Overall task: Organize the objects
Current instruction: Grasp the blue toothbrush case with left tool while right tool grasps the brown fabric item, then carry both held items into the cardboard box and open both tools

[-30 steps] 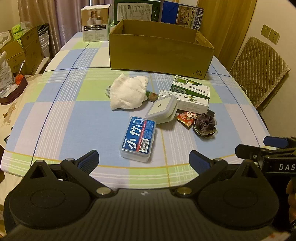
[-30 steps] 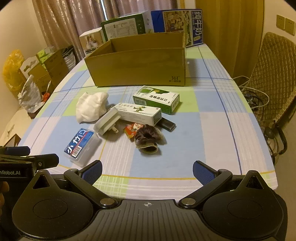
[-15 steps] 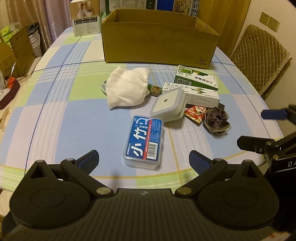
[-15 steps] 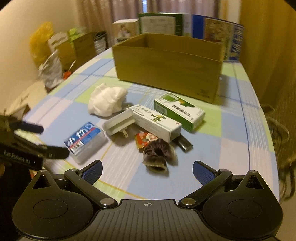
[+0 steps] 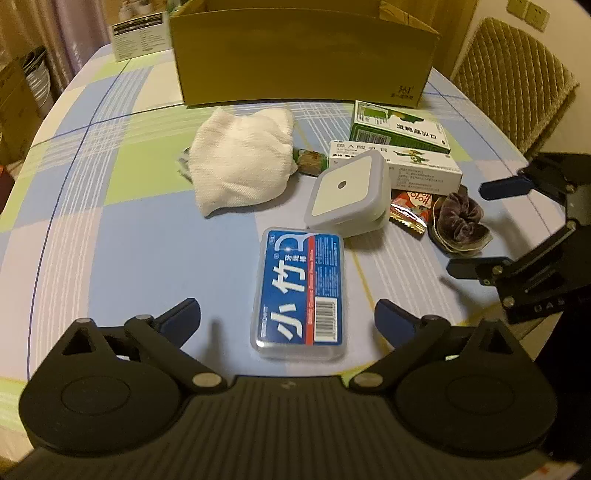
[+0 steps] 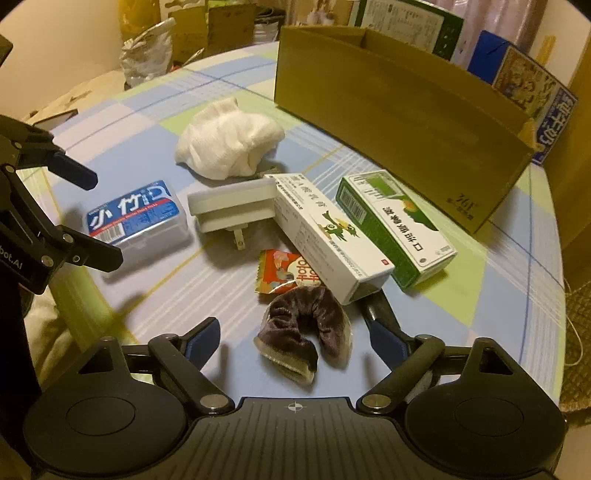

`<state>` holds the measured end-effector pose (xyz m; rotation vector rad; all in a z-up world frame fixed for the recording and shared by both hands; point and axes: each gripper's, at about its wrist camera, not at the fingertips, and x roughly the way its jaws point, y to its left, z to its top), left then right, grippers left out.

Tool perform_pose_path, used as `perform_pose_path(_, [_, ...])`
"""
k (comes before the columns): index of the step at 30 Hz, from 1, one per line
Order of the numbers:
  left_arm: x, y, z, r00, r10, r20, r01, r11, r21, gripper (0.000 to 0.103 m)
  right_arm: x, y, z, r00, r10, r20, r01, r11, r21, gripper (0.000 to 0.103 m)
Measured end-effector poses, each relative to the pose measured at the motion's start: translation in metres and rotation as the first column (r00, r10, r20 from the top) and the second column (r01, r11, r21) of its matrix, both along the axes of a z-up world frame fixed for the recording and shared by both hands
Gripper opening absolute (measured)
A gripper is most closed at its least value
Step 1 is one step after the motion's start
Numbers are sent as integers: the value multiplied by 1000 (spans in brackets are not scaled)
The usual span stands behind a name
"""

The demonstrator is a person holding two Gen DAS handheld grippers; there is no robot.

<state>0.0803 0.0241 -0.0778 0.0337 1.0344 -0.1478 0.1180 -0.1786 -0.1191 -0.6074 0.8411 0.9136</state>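
A blue-labelled clear floss box (image 5: pixel 301 288) lies between the fingers of my open left gripper (image 5: pixel 286 319), untouched. My right gripper (image 6: pixel 295 334) is open too, its fingers either side of a dark velvet scrunchie (image 6: pixel 306 328). Beyond these lie a white cloth (image 5: pixel 240 162), a white plug adapter (image 5: pixel 349 194), a red candy packet (image 6: pixel 284 271), a white carton (image 6: pixel 325 229) and a green carton (image 6: pixel 395 225). An open cardboard box (image 5: pixel 303 55) stands at the back. Each gripper appears in the other's view, the left gripper (image 6: pixel 92 216) beside the floss box (image 6: pixel 136 216).
The checked tablecloth (image 5: pixel 129 240) covers the table, whose near edge is just under both grippers. A quilted chair (image 5: pixel 513 85) stands to the right. Printed cartons (image 6: pixel 406 22) sit behind the cardboard box. Bags and boxes (image 6: pixel 147 55) pile up off the table's left side.
Both grippers have moved forward and lower over the table. The floss box now lies between the left fingers, and the scrunchie between the right ones. No object has shifted.
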Motion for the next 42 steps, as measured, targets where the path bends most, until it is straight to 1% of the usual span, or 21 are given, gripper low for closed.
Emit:
perform_pose_path(3, [5, -3, -3, 1000, -13, 9, 13, 1000, 1, 96, 5, 4, -6, 1000, 3, -2, -3, 1000, -16, 77])
perform_pose_path(5, [9, -5, -6, 999, -32, 2, 32, 999, 7, 92, 8, 5, -10, 1000, -5, -11, 5, 1000, -29, 67])
perform_pose_path(6, [11, -7, -8, 999, -45, 1, 45, 999, 15, 90, 10, 5, -11, 1000, -9, -18, 8, 1000, -29, 65])
perform_pose_path(8, [14, -11, -10, 998, -69, -3, 69, 997, 29, 80, 10, 4, -10, 1000, -18, -24, 17, 1000, -15, 58])
perform_pose_path(9, [16, -12, -12, 997, -77, -4, 77, 996, 40, 77, 9, 3, -10, 1000, -20, -23, 20, 1000, -13, 55])
perform_pose_path(11, [18, -15, -14, 996, -84, -9, 85, 995, 54, 68, 8, 3, -8, 999, -29, -17, 29, 1000, -13, 44])
perform_pose_path(12, [19, -15, -15, 997, -83, -12, 83, 995, 57, 65, 8, 2, -8, 999, -35, -19, 35, 999, -13, 42])
perform_pose_path(13, [19, -15, -16, 997, -82, -14, 82, 995, 56, 56, 8, 2, -8, 999, -42, -21, 42, 999, -12, 39])
perform_pose_path(14, [19, -15, -16, 997, -79, -16, 80, 995, 51, 52, 7, 2, -7, 999, -49, -23, 49, 999, -10, 35])
perform_pose_path(17, [17, -14, -13, 997, -72, -13, 73, 996, 45, 52, 5, -2, -5, 997, -68, -35, 68, 998, 7, 26])
perform_pose_path(20, [15, -14, -6, 997, -71, -5, 71, 997, 36, 52, 2, -6, 1, 993, -106, -53, 107, 994, 26, 25])
perform_pose_path(23, [12, -12, 7, 997, -70, 11, 70, 997, 32, 52, -2, -11, 13, 987, -142, -80, 146, 988, 55, 24])
perform_pose_path(27, [12, -9, 31, 996, -72, 55, 71, 997, 33, 52, -4, -19, 39, 978, -187, -94, 197, 974, 111, 24])
perform_pose_path(30, [21, -6, 52, 994, -75, 85, 72, 997, 40, 52, 4, -21, 65, 970, -220, -99, 234, 958, 166, 24])
perform_pose_path(33, [40, -2, 75, 991, -82, 110, 79, 996, 34, 52, 20, -20, 94, 966, -246, -77, 257, 943, 211, 24])
perform_pose_path(36, [64, 1, 99, 986, -88, 143, 85, 996, 24, 52, 45, -18, 124, 962, -268, -51, 272, 928, 255, 24])
perform_pose_path(39, [96, 1, 125, 977, -107, 185, 102, 994, 35, 52, 77, -12, 153, 958, -286, -35, 283, 912, 296, 25])
perform_pose_path(42, [132, -3, 146, 967, -124, 223, 112, 992, 62, 52, 110, 2, 173, 955, -297, -17, 287, 904, 317, 25])
